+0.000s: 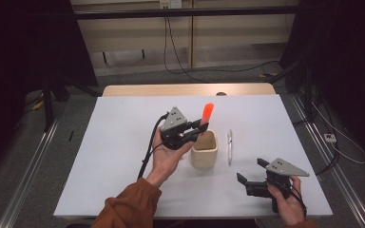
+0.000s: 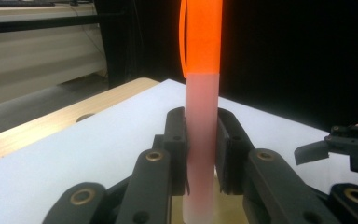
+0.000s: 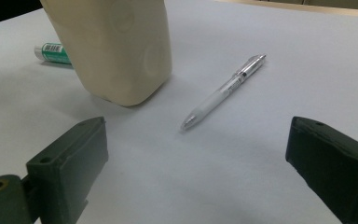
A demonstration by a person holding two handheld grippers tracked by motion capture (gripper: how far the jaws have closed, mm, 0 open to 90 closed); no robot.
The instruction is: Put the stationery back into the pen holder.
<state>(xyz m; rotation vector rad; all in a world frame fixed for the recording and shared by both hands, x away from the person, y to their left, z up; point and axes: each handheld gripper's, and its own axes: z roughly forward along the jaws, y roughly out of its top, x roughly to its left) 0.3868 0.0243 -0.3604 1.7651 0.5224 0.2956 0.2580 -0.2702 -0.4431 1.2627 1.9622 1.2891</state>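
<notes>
Above the cup [image 1: 204, 151], left gripper [image 1: 196, 134] fingers hide the marker's [image 1: 207, 114] middle.

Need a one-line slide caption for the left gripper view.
Left gripper fingers clamp an upright orange-capped marker above the white table.

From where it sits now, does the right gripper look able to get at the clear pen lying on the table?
Probably yes. The right gripper is open, and in its own view the pen lies on bare table ahead between its jaws. The beige cup stands off to one side, apart from the pen.
</notes>
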